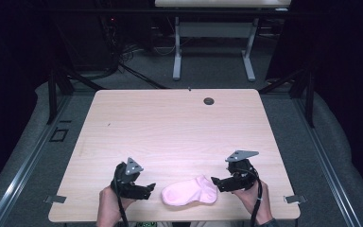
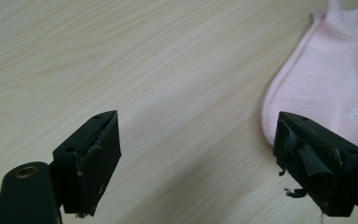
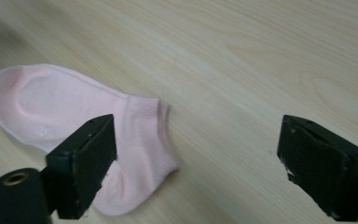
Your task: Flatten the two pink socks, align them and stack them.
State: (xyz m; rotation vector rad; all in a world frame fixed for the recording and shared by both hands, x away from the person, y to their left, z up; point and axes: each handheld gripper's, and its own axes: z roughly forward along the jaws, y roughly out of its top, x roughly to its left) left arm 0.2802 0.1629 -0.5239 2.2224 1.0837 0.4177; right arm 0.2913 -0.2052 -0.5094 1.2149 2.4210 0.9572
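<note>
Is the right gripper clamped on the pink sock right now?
No, the right gripper has its jaws wide apart with bare wooden table between them, and the pink ankle sock lies flat and loose.

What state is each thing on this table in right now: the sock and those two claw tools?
Pink sock: lying flat on the table, free of both grippers.
Left gripper: open, nothing between its jaws, beside the sock's toe.
Right gripper: open, empty, beside the sock's cuff.
</note>
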